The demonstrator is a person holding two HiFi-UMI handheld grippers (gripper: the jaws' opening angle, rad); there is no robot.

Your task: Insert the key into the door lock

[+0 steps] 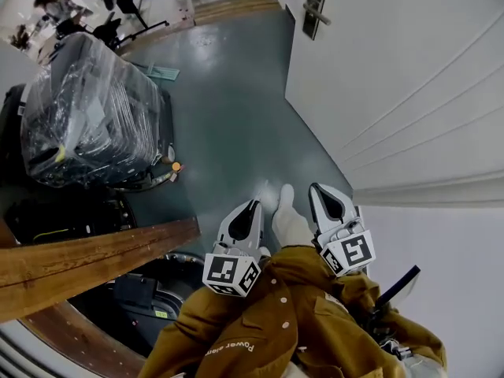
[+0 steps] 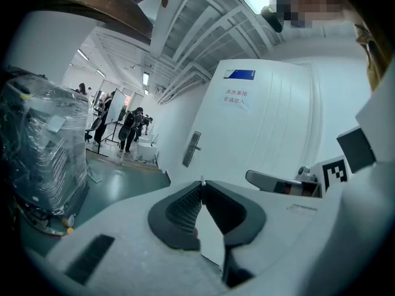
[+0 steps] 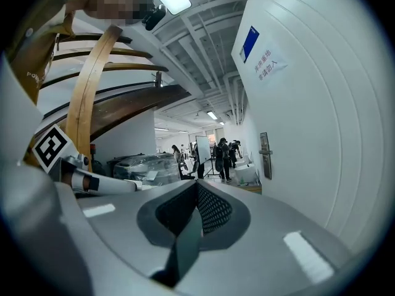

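Note:
The white door runs along the right, and its lock plate with a lever handle is far ahead of both grippers. The same lock plate shows small in the left gripper view, and the lock plate in the right gripper view. My left gripper has its tips together on a thin sliver of metal, the key, seen edge-on. In the head view this left gripper is held low over the floor. My right gripper is shut with nothing between its pads. The right gripper is beside the left.
A shrink-wrapped pallet load stands at the left on the teal floor. A curved wooden rail crosses the lower left. Several people stand far down the hall. A paper notice hangs on the door. A white shoe shows between the grippers.

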